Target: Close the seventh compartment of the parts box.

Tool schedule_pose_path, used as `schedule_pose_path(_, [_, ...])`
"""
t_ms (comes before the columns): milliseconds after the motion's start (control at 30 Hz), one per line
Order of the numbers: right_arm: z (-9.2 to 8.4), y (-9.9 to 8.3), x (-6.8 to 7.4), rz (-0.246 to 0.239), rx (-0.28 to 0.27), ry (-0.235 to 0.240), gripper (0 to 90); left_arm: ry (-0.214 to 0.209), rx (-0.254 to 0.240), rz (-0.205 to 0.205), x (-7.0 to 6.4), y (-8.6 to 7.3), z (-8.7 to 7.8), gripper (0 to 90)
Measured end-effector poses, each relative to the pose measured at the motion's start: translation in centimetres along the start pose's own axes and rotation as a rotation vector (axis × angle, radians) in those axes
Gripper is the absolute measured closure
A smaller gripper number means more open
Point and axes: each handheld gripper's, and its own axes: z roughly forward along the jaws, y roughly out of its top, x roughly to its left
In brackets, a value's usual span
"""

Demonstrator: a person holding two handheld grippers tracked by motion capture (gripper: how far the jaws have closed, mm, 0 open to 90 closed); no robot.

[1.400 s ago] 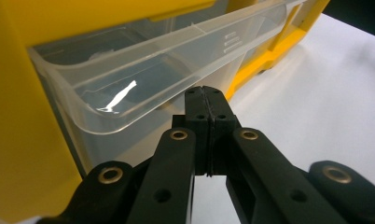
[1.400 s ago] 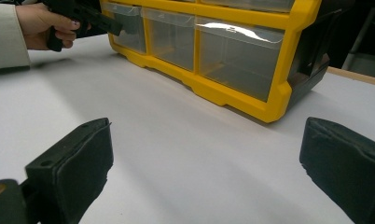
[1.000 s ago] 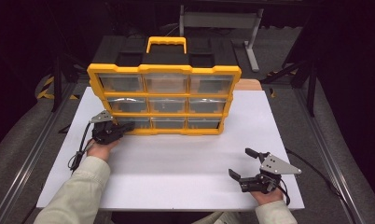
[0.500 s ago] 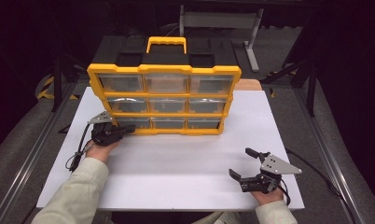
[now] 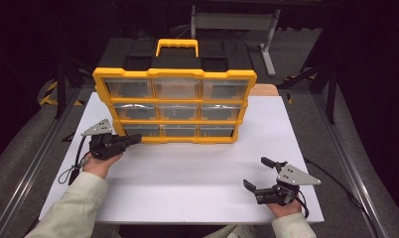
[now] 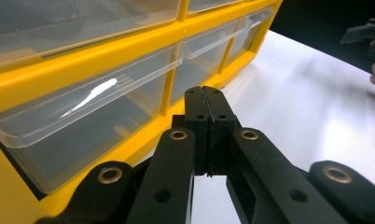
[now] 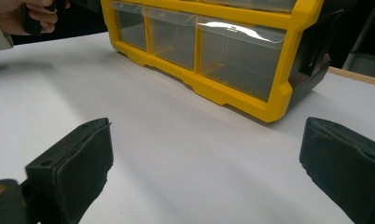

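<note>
A yellow organizer (image 5: 175, 107) with a yellow handle and three rows of clear drawers stands upright at the back of the white table (image 5: 197, 168). My left gripper (image 5: 137, 138) is shut with nothing between its jaws. Its tips point at the bottom left drawer (image 5: 138, 130), close to the drawer front. In the left gripper view the shut jaws of the left gripper (image 6: 205, 93) sit just in front of that clear drawer (image 6: 92, 116). My right gripper (image 5: 254, 172) rests near the table's front right, open and holding nothing. In the right gripper view the right gripper (image 7: 204, 158) faces the organizer (image 7: 241, 93).
Bare white table surface lies between the two grippers. Dark floor and metal frame rails surround the table. A grey stand (image 5: 234, 22) is behind the organizer. The other hand (image 7: 27, 14) appears far off in the right gripper view.
My left gripper has shifted a little beside the organizer's lower left corner, still shut. The right gripper has kept still.
</note>
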Motion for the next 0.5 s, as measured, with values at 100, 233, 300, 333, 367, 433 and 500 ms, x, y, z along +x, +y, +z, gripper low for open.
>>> schedule_pose_path(100, [0.0,0.0,0.0,-0.001,0.002,0.000,3.4,-0.004,-0.010,0.005,-0.7,0.0,-0.9,88.4])
schedule_pose_path(233, [0.0,0.0,0.0,-0.002,0.002,0.000,3.4,-0.003,-0.020,0.012,-1.3,-0.2,-1.8,86.3])
schedule_pose_path(300, [0.0,0.0,0.0,-0.002,0.001,-0.001,3.4,-0.005,-0.026,0.014,-1.6,-0.3,-2.3,81.8])
schedule_pose_path(333, [0.0,0.0,0.0,-0.002,0.002,-0.002,3.4,-0.007,-0.030,0.015,-1.7,-0.3,-2.6,78.2])
schedule_pose_path(367, [0.0,0.0,0.0,-0.002,0.002,-0.002,3.3,-0.003,-0.029,0.016,-1.9,-0.3,-2.8,71.3])
schedule_pose_path(433, [0.0,0.0,0.0,-0.002,0.003,-0.003,3.4,-0.002,-0.037,0.011,-2.1,-0.3,-3.3,57.8])
schedule_pose_path(500, [0.0,0.0,-0.1,-0.003,0.003,-0.002,3.4,0.008,-0.047,0.008,-2.4,-0.3,-3.8,44.6])
